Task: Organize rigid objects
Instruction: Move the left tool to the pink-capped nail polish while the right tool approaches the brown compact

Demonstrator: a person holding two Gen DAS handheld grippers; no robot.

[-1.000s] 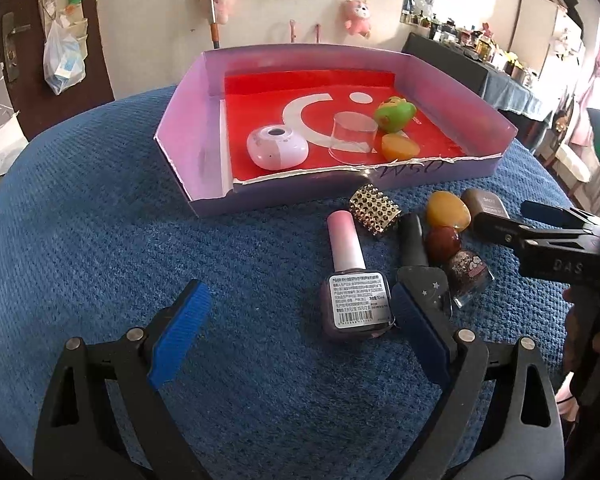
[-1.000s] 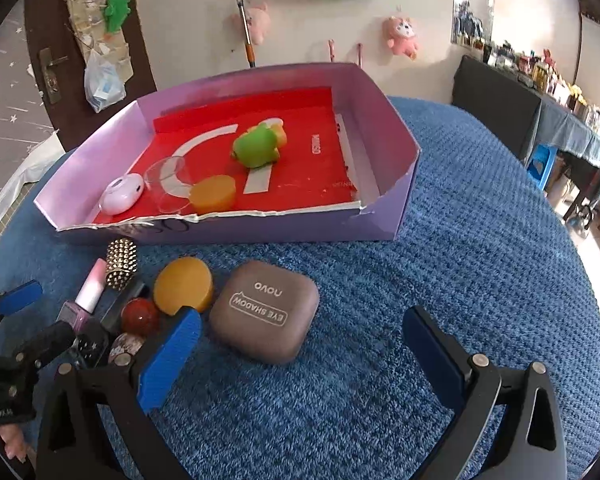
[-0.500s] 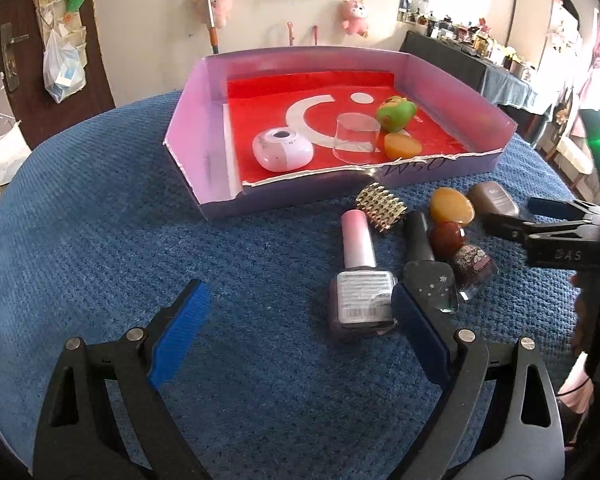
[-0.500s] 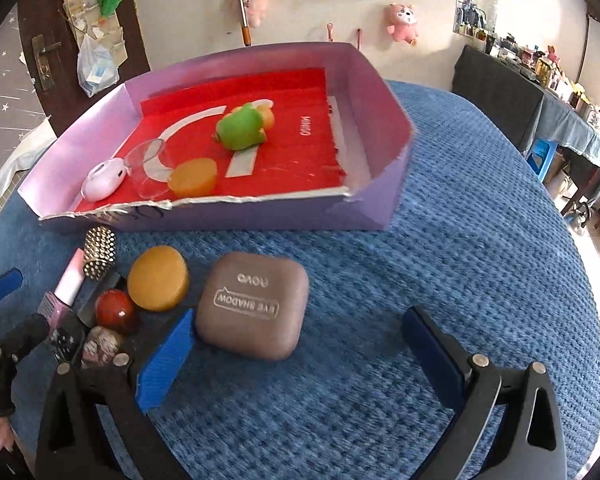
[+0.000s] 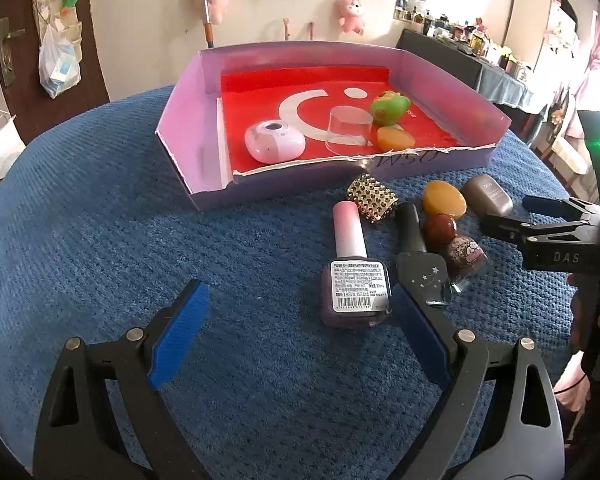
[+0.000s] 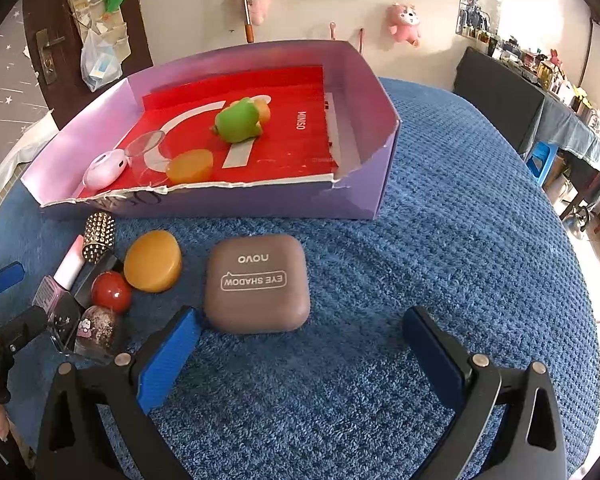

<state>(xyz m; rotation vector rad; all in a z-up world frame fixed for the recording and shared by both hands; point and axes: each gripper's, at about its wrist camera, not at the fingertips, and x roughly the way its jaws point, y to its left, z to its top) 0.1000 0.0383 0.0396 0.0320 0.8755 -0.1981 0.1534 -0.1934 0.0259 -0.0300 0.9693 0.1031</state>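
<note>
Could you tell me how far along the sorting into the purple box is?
Partly done. The purple box holds four items, including the green toy and clear cup. Nothing is held: the left gripper and right gripper are open. The eyeshadow case, pink nail polish and neighbours remain outside.

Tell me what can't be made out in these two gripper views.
- Pink-capped bottle's label, left wrist view: print too small to read.
- Black-capped bottle, right wrist view: partly hidden behind the left gripper.
- Box front lettering, right wrist view: cut by the torn edge.
</note>
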